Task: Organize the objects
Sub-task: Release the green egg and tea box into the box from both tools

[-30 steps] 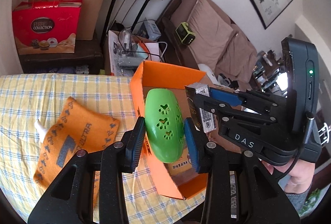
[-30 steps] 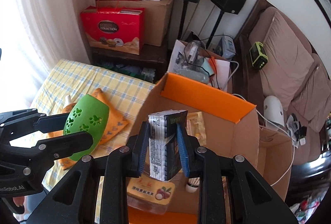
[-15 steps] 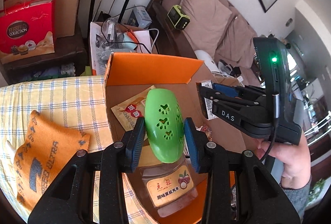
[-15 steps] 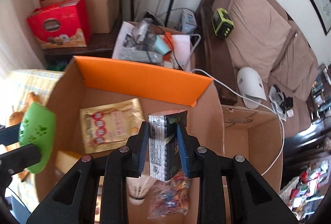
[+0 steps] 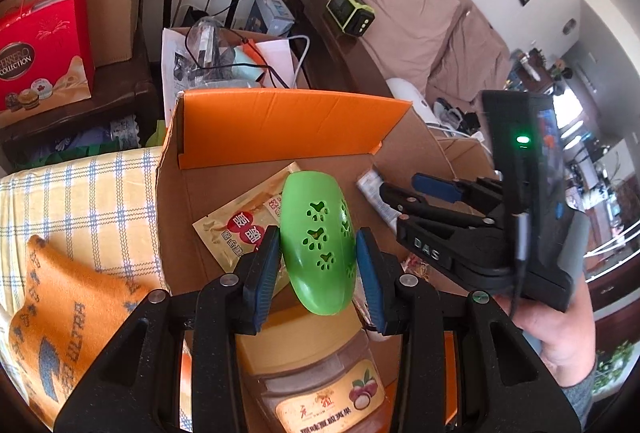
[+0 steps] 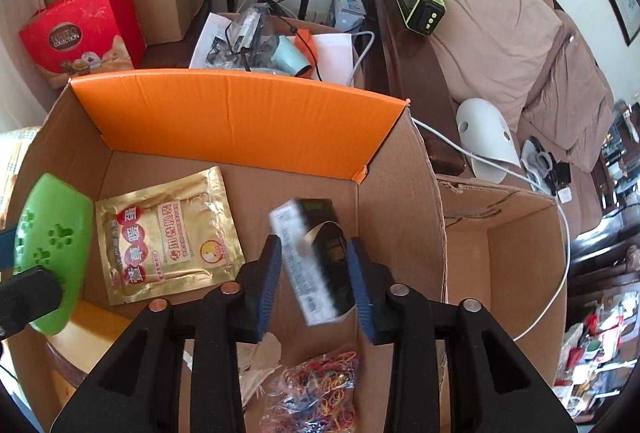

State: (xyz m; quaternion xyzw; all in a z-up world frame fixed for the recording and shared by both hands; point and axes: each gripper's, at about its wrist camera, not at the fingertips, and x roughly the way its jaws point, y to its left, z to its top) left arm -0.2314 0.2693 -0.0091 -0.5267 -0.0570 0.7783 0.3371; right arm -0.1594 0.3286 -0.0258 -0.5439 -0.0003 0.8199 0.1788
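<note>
Over the cardboard box (image 6: 400,193): right gripper (image 6: 314,279) spread wide, small carton (image 6: 316,265) tilted loose between pads, apparently released to drop inside. Left gripper (image 5: 318,271) barely touching green case (image 5: 318,241), poised for same.

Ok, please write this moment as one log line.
left gripper: shut on green case, over carton | right gripper: open, box tilted, loose, over carton
</note>
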